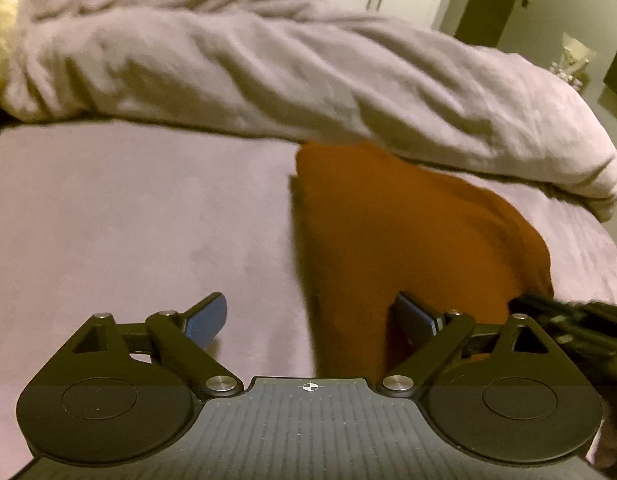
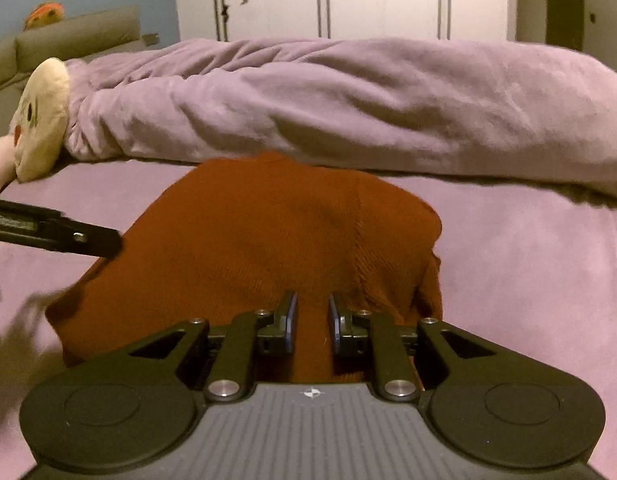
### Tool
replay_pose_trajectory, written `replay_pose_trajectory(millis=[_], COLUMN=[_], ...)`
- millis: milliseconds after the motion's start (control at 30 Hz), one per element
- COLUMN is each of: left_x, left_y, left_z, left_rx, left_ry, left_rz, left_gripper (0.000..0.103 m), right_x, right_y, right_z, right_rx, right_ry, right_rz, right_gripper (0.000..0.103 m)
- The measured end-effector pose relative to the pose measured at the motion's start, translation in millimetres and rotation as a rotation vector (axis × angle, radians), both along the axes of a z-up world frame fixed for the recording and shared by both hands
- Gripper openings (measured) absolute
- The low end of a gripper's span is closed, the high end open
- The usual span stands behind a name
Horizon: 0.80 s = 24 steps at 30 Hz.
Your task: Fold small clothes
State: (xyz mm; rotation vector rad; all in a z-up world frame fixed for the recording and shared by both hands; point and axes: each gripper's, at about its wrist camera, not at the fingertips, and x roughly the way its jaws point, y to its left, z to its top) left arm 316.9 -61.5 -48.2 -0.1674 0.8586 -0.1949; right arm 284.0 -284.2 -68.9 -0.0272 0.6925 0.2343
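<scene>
While the rust-orange garment [image 2: 260, 248] lies spread flat on the purple bed sheet [image 2: 528, 280], near the rolled lilac duvet [image 2: 348, 108] at the far side, both grippers hang low over its near edge. The left gripper [image 1: 314, 320] has its jaws wide apart, with the left edge of the cloth between them but not pressed. The right gripper [image 2: 312, 322] has its jaws only a little apart, with a narrow gap over the cloth, and the blue pads [image 2: 293, 320] do not clamp it. A cream plush toy [image 2: 40, 120] lies at the far left of the bed.
</scene>
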Motion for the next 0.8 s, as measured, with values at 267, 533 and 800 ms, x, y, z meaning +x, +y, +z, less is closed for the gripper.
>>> replay_pose_trajectory(millis=[267, 533, 800], left_x=[22, 43, 48], left_y=[12, 18, 18], left_z=[-11, -27, -16], left_rx=[-0.183, -0.331, -0.392], left_ry=[0.081, 0.133, 0.128], left_rz=[-0.028, -0.056, -0.068], left_gripper=[0.095, 0.076, 0.037], right_x=[2, 42, 51], right_y=[-63, -110, -101], right_z=[8, -53, -54], right_rx=[0.205, 0.701, 0.745], right_ry=[0.066, 0.295, 0.288], right_rz=[-0.143, -0.168, -0.17], right_gripper=[0.071, 0.058, 0.036])
